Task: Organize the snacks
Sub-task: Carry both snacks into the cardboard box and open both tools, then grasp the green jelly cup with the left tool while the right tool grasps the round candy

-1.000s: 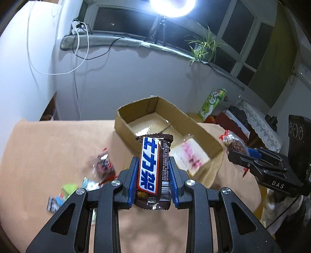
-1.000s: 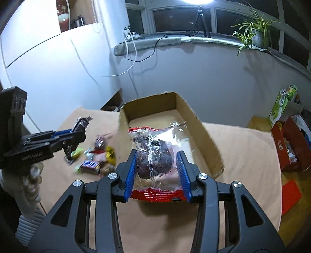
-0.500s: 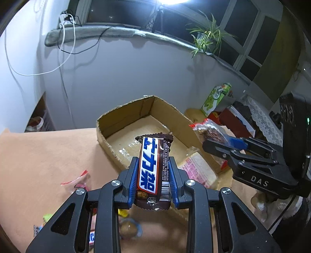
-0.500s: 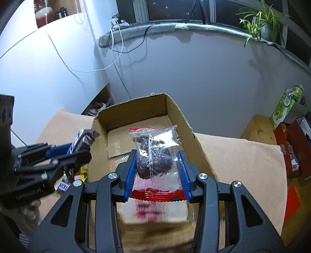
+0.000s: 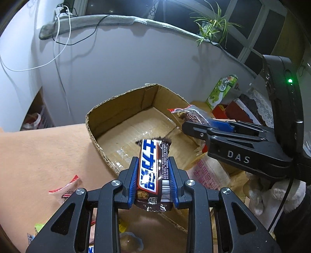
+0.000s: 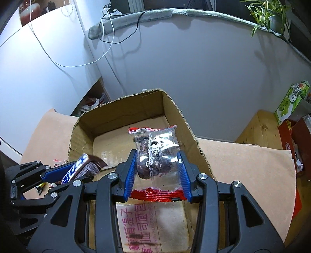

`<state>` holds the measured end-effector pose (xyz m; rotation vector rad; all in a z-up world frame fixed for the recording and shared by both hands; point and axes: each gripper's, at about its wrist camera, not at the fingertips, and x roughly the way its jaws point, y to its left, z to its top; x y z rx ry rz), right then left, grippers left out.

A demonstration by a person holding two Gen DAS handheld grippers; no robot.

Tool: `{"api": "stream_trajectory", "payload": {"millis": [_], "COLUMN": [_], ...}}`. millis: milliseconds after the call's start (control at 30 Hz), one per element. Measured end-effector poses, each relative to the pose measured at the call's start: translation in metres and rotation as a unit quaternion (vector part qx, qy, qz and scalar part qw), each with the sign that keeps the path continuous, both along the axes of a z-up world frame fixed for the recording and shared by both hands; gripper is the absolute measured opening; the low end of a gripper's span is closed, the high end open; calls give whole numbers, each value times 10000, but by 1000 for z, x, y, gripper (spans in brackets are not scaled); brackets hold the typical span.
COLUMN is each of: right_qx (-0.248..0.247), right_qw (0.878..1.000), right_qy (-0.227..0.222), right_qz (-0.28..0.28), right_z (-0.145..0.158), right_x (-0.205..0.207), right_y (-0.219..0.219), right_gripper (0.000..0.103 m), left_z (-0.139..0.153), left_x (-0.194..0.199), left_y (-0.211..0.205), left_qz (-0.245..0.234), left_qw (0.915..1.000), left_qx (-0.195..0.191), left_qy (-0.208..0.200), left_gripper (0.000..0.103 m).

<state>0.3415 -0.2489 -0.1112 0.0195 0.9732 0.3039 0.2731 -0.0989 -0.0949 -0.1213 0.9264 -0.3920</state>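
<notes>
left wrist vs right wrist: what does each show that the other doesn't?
Left wrist only: loose snacks on the tablecloth left of the box, and the white-gloved hand under the right gripper.

Right wrist only: the clear packet seen flat between the pads, its dark contents visible, and the shelf at top left.

Both: cardboard box, bread pack inside it, chocolate bar clamped in the left gripper, both grippers over the box, plant, green carton.

Each wrist camera looks steeply down along its own claw, close above the cardboard box (image 5: 124,116). Both views share that box (image 6: 120,118), the window wall and the neighbouring claw.
</notes>
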Motion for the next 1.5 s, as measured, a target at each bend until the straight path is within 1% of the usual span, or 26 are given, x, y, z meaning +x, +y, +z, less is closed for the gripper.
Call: {"api": "stream_trajectory", "payload": {"millis": [67, 133, 167, 233, 667, 900, 1100, 1233, 1367, 1500], "right_qx": [-29, -31, -43, -12, 36, 88, 232, 369, 520, 701], "right_qw": [10000, 10000, 9999, 9999, 9995, 9989, 9975, 9958, 9940, 9922], "right_qy": [-23, -55, -84, -100, -277, -464, -652, -745, -775, -655], "right_qz": [-29, -39, -73, -94, -147, -47, 168, 370, 575, 800], "right_z": [0, 1, 2, 4, 26, 44, 60, 67, 67, 57], "right_x": [1, 0, -1, -2, -23, -50, -85, -111, -135, -156], "right_y": [0, 0, -1, -2, -10, -4, 5, 17, 30, 47], "right_gripper": [46, 58, 59, 60, 60, 60, 60, 60, 60, 60], "left_z": [0, -1, -1, -2, 11, 27, 40, 44, 44, 37], "left_x": [1, 2, 2, 2, -8, -27, -55, -74, -94, -112], "left_y": [-1, -1, -1, -1, 7, 16, 40, 66, 97, 132], "left_qz": [-1, -13, 0, 15, 107, 145, 262, 431, 671, 970], "left_qw": [10000, 10000, 10000, 10000, 9999, 9996, 9985, 9973, 9954, 9929], "left_qx": [-5, 14, 27, 24, -79, -120, -244, -327, -367, -402], "left_qy": [16, 20, 25, 62, -47, -223, -423, -506, -569, -556], "left_gripper": [27, 28, 28, 34, 34, 34, 34, 34, 34, 34]}}
